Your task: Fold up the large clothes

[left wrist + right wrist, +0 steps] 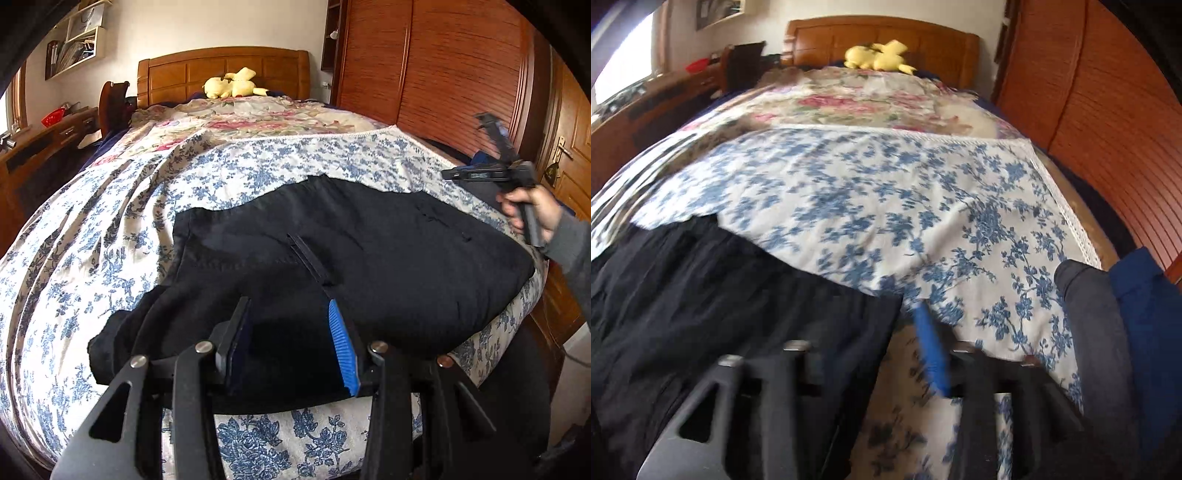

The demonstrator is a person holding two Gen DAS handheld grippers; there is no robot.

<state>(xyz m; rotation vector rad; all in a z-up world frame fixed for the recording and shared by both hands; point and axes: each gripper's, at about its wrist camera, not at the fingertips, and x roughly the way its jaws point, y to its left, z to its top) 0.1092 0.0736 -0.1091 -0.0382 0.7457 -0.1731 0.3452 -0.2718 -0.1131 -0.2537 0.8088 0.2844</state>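
Black garment (332, 251) on our bed (110, 240)

Our left gripper (291, 332) hangs over its near edge, jaws apart; our right gripper (491, 147) sits raised at the bed's right side.

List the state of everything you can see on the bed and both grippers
Black garment: lying folded near the bed's foot edge.
Blue floral cover: spread out, wrinkled.
Plush toy: lying by the headboard.
Left gripper: open, over the garment's near edge.
Right gripper: open, holding nothing.

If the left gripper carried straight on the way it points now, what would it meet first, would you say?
Probably the black garment: the left gripper is open just above it on the blue floral bedspread, though depth is hard to judge.
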